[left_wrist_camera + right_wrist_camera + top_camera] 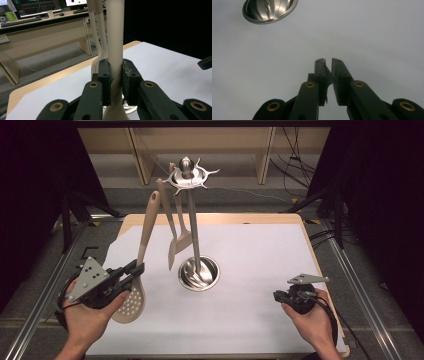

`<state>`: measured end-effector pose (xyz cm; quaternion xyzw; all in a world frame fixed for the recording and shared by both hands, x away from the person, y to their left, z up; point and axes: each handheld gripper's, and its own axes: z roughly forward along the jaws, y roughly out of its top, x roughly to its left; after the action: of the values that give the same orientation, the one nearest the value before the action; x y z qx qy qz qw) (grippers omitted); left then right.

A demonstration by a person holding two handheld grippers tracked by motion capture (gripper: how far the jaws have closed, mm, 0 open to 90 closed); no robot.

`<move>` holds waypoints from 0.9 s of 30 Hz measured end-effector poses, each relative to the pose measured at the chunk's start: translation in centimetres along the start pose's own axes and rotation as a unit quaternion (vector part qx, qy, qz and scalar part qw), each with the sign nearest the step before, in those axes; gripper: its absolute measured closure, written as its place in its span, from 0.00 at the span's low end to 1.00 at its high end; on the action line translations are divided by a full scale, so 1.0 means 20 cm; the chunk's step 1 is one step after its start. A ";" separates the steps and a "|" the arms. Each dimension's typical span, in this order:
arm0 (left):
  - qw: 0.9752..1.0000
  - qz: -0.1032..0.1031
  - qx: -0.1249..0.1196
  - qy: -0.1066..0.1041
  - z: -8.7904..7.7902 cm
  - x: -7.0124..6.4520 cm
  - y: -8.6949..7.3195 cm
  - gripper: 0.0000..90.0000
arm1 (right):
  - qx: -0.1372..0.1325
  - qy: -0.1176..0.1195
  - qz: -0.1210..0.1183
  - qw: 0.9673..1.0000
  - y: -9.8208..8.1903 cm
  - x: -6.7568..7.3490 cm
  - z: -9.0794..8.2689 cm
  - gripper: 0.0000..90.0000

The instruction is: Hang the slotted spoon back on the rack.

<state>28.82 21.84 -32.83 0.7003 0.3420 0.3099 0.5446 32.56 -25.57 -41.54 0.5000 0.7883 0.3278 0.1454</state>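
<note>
Left gripper (115,72): both jaws clamped on the lower handle of the beige plastic slotted spoon (136,285), just above where the handle widens into the perforated bowl. In the left gripper view the handle runs straight up between the pads, squarely seated.

Landmark: the polished steel utensil stand (196,227) (round dished base, upright post, star-shaped hook crown). The spoon sits left of the stand, tilted, its handle tip pointing up toward the crown and near its left-hand hooks, bowl low over the white table cover (250,260). Whether the tip touches a hook, I cannot tell. A beige slotted turner (176,240) hangs from the crown, between the spoon and the post.

Right gripper (328,62): jaws nearly together, nothing between them, held well right of the stand base above the cover.

Judgement on the step: hanging the spoon on a free hook. The grip is far from the handle's tip, so small wrist turns will swing the tip widely; move slowly. Steer the tip clear of the turner. Do not loosen the jaws until the hook takes the weight. The right gripper could steady the base if the stand rocks.
</note>
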 end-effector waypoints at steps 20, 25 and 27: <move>1.000 0.012 -0.004 -0.016 0.03 -0.04 0.02 0.87 | -0.001 0.000 -0.001 1.000 0.00 0.00 0.00 0.92; 1.000 0.013 -0.002 -0.017 0.05 -0.04 0.02 0.87 | -0.001 -0.001 0.000 1.000 0.00 0.00 0.00 0.92; 1.000 0.013 -0.001 -0.018 0.05 -0.04 0.03 0.87 | -0.001 0.000 0.000 1.000 0.00 0.00 0.00 0.92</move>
<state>29.24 20.50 -32.61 0.7097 0.3227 0.3050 0.5470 32.58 -25.61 -41.54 0.4998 0.7881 0.3284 0.1458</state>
